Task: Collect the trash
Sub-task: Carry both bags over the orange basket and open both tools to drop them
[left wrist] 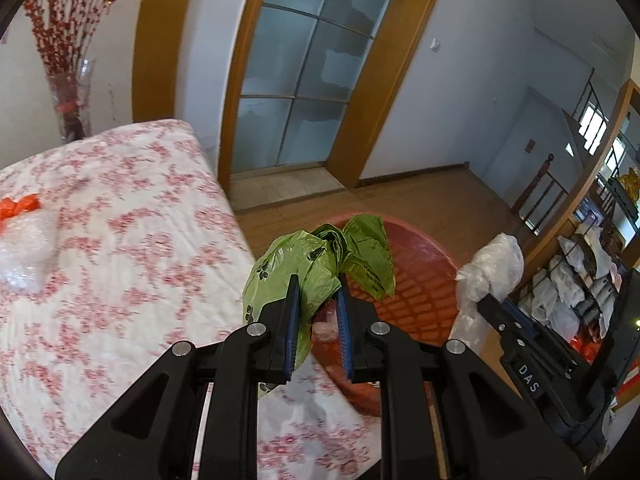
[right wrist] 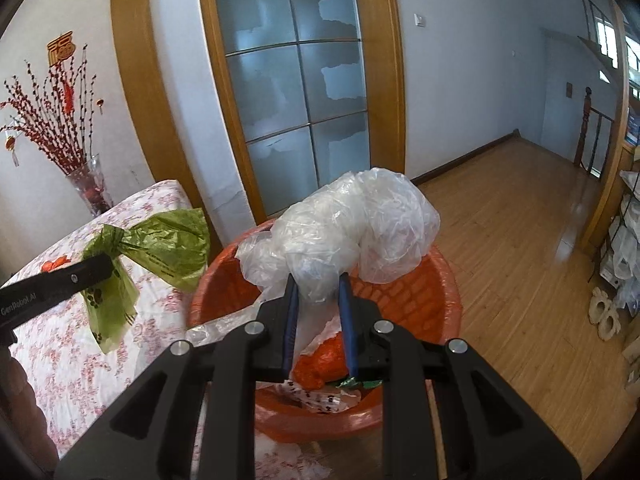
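- The left gripper [left wrist: 318, 280] is closed on a green plastic bag [left wrist: 316, 264]; the bag's knotted neck sits between the blue pads, with the bulk spilling forward and to the left of the fingers.
- In the left wrist view that bag hangs at the edge of the floral tablecloth [left wrist: 120, 220], just in front of the red basket [left wrist: 420, 280] beyond.
- The right gripper [right wrist: 318, 280] is clamped on a crumpled clear plastic bag [right wrist: 360, 220], which bulges up and forward from the fingertips, directly over the red basket [right wrist: 440, 292].
- The right wrist view alone shows the basket's inside: an orange wrapper [right wrist: 324, 360] and printed scraps [right wrist: 320, 398] lie at the bottom.
- It also shows the left gripper [right wrist: 108, 266] from the side, the green plastic bag [right wrist: 160, 248] dangling above the tablecloth, beside the basket rather than over it.
- The left wrist view alone shows a clear bag with an orange tie [left wrist: 24, 240] lying well apart on the table, and the right gripper [left wrist: 490, 304] with its clear plastic bag [left wrist: 492, 268] at the far right.
- A vase of red branches [right wrist: 86, 184] stands by the wall.
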Tool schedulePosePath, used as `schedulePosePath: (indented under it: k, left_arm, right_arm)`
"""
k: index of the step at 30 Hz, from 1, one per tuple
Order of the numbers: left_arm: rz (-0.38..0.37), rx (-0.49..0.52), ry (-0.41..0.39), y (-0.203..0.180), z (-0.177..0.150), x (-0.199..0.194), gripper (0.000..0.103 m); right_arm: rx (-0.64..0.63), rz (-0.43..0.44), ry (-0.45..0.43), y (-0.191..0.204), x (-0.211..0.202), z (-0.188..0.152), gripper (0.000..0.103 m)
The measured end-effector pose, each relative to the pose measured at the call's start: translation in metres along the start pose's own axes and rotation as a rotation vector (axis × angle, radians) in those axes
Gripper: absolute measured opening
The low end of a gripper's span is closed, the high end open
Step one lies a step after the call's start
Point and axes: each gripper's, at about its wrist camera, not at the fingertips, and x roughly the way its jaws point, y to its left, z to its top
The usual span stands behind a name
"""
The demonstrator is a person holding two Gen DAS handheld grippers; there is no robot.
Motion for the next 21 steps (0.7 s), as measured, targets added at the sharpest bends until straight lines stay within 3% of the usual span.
schedulePosePath:
  k: [16,21]
  left_arm:
    - [-0.059,0.023,0.076,-0.033,-0.005,0.041,0.017]
    - [-0.065,0.031,0.111,-0.036,-0.008,0.054,0.023]
  right_arm:
    - [0.044,-0.022,0.006,-0.027,0.026,0.003,0.021]
    - [0.053,-0.020,0.001,-0.034,0.032,0.005,0.027]
